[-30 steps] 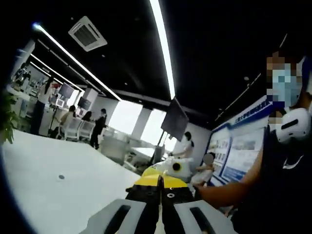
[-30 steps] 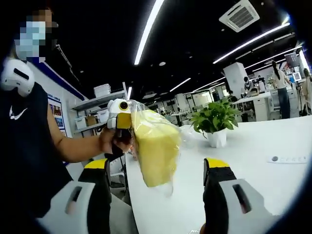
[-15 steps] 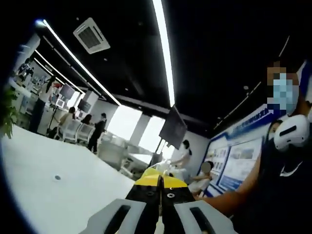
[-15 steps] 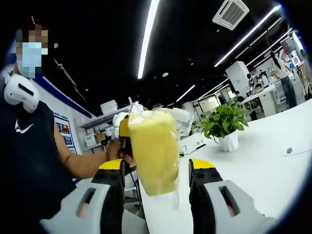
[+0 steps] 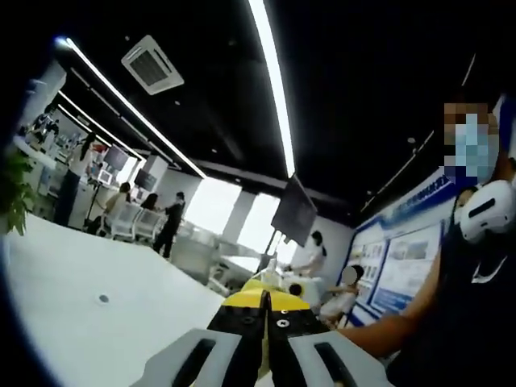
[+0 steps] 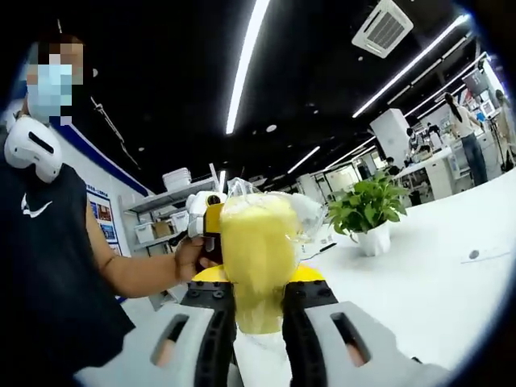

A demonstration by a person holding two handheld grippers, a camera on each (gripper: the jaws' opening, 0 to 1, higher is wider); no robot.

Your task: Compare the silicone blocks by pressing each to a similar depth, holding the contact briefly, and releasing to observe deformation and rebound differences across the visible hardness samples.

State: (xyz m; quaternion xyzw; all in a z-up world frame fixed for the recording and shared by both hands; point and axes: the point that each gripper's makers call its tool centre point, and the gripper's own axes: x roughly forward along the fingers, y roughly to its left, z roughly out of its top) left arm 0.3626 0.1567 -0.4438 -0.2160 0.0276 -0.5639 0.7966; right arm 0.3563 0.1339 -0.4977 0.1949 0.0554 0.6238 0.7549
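A yellow silicone block (image 6: 256, 262) in a clear plastic bag hangs in the air over the white table (image 6: 419, 282). My right gripper (image 6: 258, 284) is shut on it, with a yellow-tipped jaw pressed into each side of its lower half. My left gripper (image 6: 210, 222), held in a hand, grips the top edge of the bag from the left. In the left gripper view, my left gripper (image 5: 264, 302) has its jaws together, with a sliver of the bag (image 5: 260, 284) beyond the tips.
A potted plant (image 6: 367, 214) stands on the table behind the block, and a small round disc (image 6: 474, 255) lies to the right. The person holding the grippers (image 6: 56, 266) is close on the left. Other people and desks (image 5: 145, 218) are far behind.
My right gripper's jaws have come in from wide apart and now pinch the yellow block. The left gripper has kept its hold on the bag. Both views shifted slightly.
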